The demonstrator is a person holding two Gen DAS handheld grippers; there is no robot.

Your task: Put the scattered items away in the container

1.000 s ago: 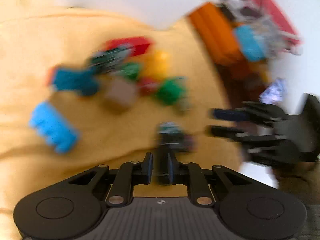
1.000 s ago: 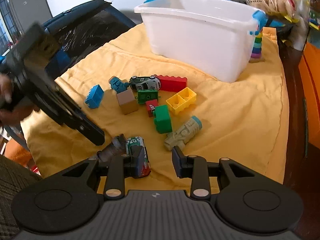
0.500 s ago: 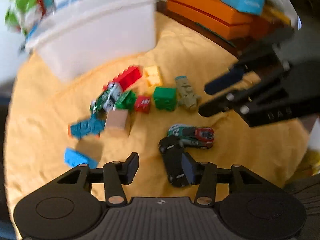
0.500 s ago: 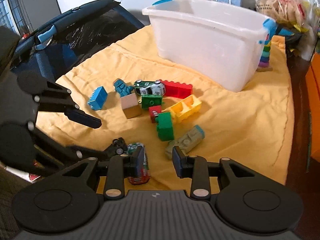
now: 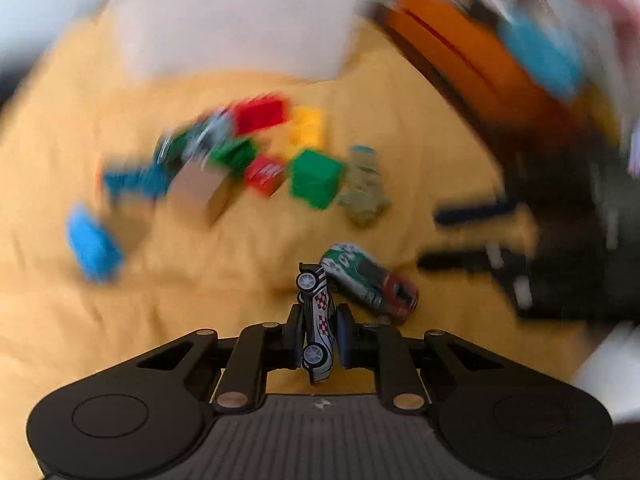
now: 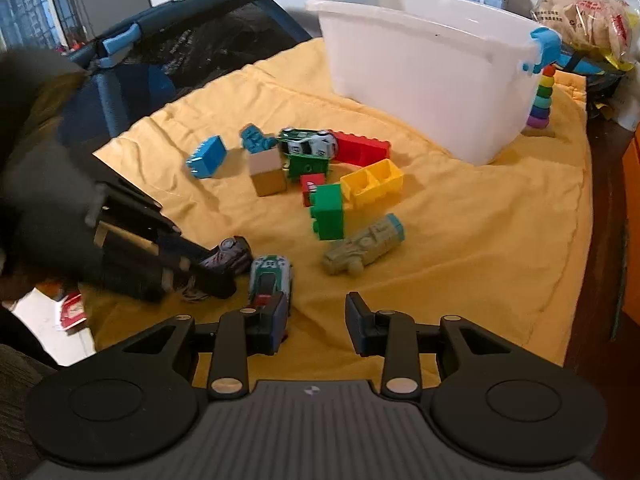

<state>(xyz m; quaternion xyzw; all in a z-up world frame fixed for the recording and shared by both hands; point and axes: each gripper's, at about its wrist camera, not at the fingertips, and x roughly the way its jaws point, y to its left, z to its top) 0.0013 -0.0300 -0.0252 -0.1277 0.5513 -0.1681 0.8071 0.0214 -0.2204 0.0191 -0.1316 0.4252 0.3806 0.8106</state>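
Observation:
My left gripper (image 5: 318, 328) is shut on a small silver and black toy car (image 5: 317, 320), held on its side just above the yellow cloth; the same gripper (image 6: 200, 268) and car (image 6: 226, 258) show in the right wrist view. A green and red toy car (image 5: 368, 280) (image 6: 270, 274) lies right beside it. My right gripper (image 6: 316, 320) is open and empty, its left finger (image 6: 272, 324) next to the green car. The white container (image 6: 432, 76) stands at the back. Blocks and toys lie scattered in the middle: a green block (image 6: 328, 210), a yellow block (image 6: 372, 182), a grey-green figure (image 6: 364, 246).
A blue block (image 6: 206, 156), a tan cube (image 6: 266, 172), a red block (image 6: 362, 148) and another toy car (image 6: 308, 142) lie on the cloth (image 6: 480, 240). A stacking-ring toy (image 6: 542, 100) stands by the container. A dark blue playpen (image 6: 160, 52) borders the left; orange boxes (image 5: 460, 52) the right.
My left gripper has shut on the silver and black car and lifted it onto its side. The left wrist view is blurred by fast motion. The right gripper has moved slightly closer to the green car.

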